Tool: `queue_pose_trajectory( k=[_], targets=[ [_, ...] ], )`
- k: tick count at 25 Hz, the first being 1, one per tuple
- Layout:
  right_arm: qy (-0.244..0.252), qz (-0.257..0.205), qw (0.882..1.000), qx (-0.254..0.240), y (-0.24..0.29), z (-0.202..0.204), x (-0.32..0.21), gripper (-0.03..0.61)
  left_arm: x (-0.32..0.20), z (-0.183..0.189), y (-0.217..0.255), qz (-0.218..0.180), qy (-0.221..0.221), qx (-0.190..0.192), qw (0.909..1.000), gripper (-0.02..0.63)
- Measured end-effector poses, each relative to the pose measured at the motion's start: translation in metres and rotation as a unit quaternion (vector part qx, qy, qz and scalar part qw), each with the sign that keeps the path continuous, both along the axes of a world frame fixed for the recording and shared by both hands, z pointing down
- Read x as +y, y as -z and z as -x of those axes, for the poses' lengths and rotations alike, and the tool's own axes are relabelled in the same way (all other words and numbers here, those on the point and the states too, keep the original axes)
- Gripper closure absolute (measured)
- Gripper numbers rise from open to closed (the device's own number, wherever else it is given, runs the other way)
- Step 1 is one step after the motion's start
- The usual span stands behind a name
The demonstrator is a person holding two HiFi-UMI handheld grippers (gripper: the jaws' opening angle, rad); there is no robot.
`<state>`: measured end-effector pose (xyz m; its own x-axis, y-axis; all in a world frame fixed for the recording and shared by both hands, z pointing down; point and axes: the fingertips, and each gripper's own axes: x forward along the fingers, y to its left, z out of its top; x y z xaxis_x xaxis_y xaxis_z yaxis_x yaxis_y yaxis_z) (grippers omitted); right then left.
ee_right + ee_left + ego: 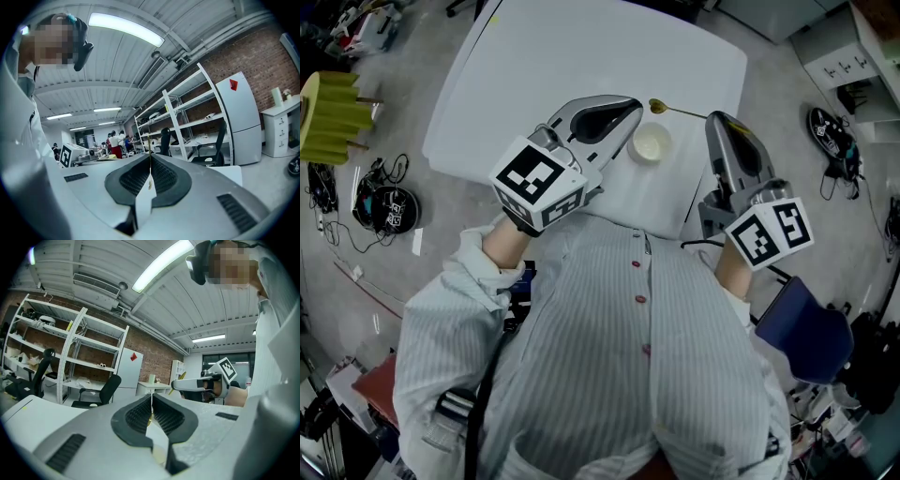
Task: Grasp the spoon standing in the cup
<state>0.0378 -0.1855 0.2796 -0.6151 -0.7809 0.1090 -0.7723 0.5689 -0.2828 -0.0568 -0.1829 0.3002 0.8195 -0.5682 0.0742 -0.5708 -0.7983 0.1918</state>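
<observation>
Standing at the near edge of a white counter [544, 75], a person in a pale striped shirt holds one claw in each hand, both pointing toward the top of the frame in the head view.

The right claw [717, 120] sits right of centre. Its own view shows the jaws [150, 164] clenched, pads pressed together. The golden spoon [675, 110] runs leftward from this claw's tip, handle end at the jaws and bowl end at upper centre of the frame, so the claw is grasping it by the handle. In the left gripper view the right claw [174, 385] appears at centre right, with the spoon [182, 376] showing as a short yellow stroke slanting up from its tip.

The white cup [652, 145] stands on the counter just below the spoon in the frame, between the two claws. The spoon's bowl shows beyond the cup's far rim, not inside it.

The left claw [636, 111] reaches in from the left, its tip just beside the cup. Its own view shows the jaws [151, 404] clenched too, and I cannot make out anything held between them.

Behind the claws, both gripper views show metal shelves [70, 348] against a brick wall, with office chairs [105, 390] in front.
</observation>
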Motion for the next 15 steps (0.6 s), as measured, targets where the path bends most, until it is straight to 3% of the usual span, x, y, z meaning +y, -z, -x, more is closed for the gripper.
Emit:
queue_pose_trajectory(
  k=[15],
  targets=[
    [0.005, 0.004, 1.000, 0.011, -0.0011, 0.0036, 0.0015, 0.566, 0.0056, 0.0033, -0.0068, 0.009, 0.005, -0.001, 0.9999, 0.600]
  ],
)
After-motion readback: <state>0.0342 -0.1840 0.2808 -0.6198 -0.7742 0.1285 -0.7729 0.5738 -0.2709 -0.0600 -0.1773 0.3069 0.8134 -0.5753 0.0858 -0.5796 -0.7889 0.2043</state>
